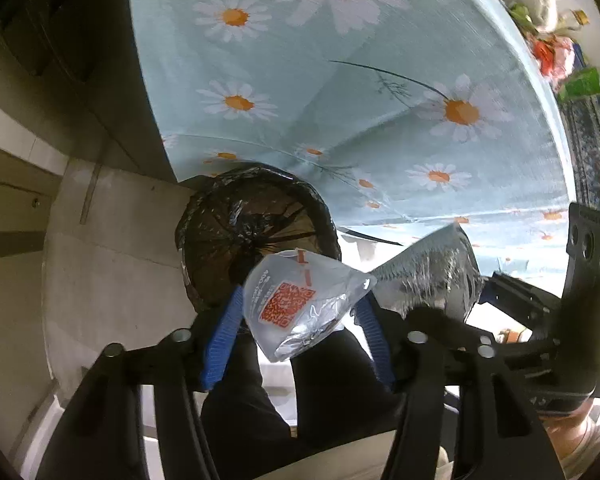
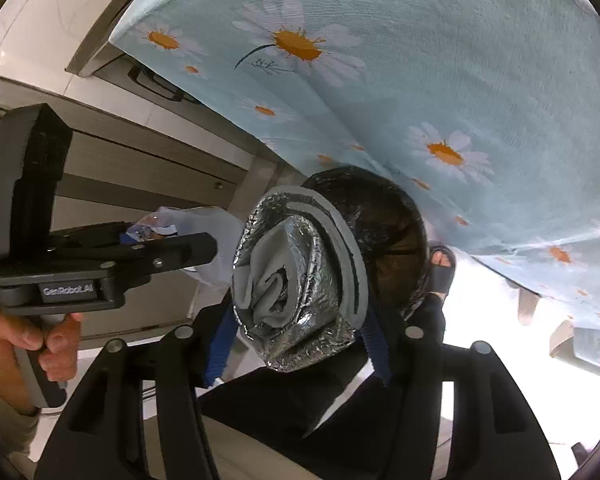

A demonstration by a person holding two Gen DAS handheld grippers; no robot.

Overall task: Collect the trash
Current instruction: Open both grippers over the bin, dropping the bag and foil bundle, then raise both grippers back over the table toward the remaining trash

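Your left gripper (image 1: 300,320) has its jaws apart around a crumpled clear plastic cup (image 1: 296,308) with an orange code print; the blue pads (image 1: 224,336) seem not to press it, though blur makes this uncertain. Your right gripper (image 2: 296,320) stands open around a rolled silver foil pad (image 2: 300,280). Both pieces hang just above the black-lined trash bin (image 1: 256,228), which stands beside the daisy tablecloth (image 1: 340,80).

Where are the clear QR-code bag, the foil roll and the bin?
clear QR-code bag (image 1: 296,304): left wrist view, on its orange QR print.
foil roll (image 2: 296,276): right wrist view, on its spiral end face.
bin (image 1: 228,240): left wrist view, on the black liner inside its mouth.
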